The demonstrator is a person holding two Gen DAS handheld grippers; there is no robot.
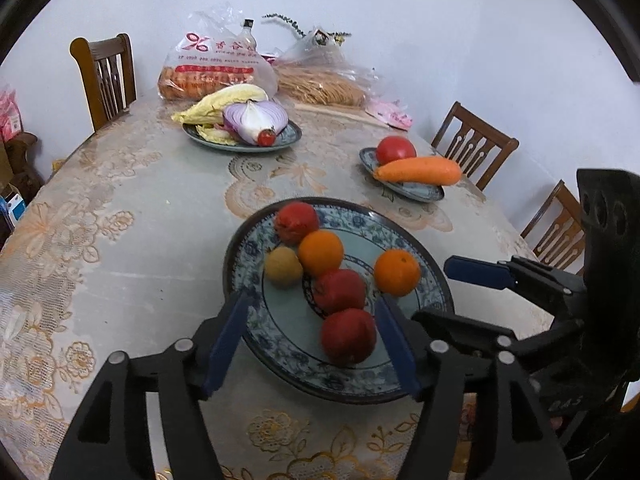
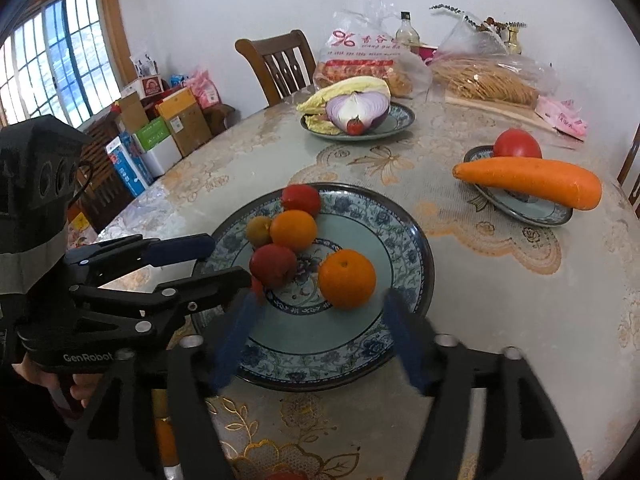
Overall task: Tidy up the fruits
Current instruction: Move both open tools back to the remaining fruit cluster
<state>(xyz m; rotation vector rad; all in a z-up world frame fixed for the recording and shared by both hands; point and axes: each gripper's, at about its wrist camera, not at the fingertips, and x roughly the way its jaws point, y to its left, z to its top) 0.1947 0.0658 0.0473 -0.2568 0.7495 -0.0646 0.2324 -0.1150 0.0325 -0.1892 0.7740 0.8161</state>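
Left wrist view is showing the left gripper [image 1: 312, 336] standing wide, its jaws flanking a red fruit [image 1: 348, 336] without pressing it, at the plate's [image 1: 434, 284] 6 o'clock edge. Right gripper [image 2: 320, 336] is also gaping wide and holding nothing, an orange [image 2: 347, 279] lying just beyond its tips. At 1 o'clock on the desk [image 1: 132, 248], a carrot [image 1: 418, 170] is resting across a small dish [image 1: 420, 192].

Table [image 1: 132, 216] with three plates [image 1: 434, 280].
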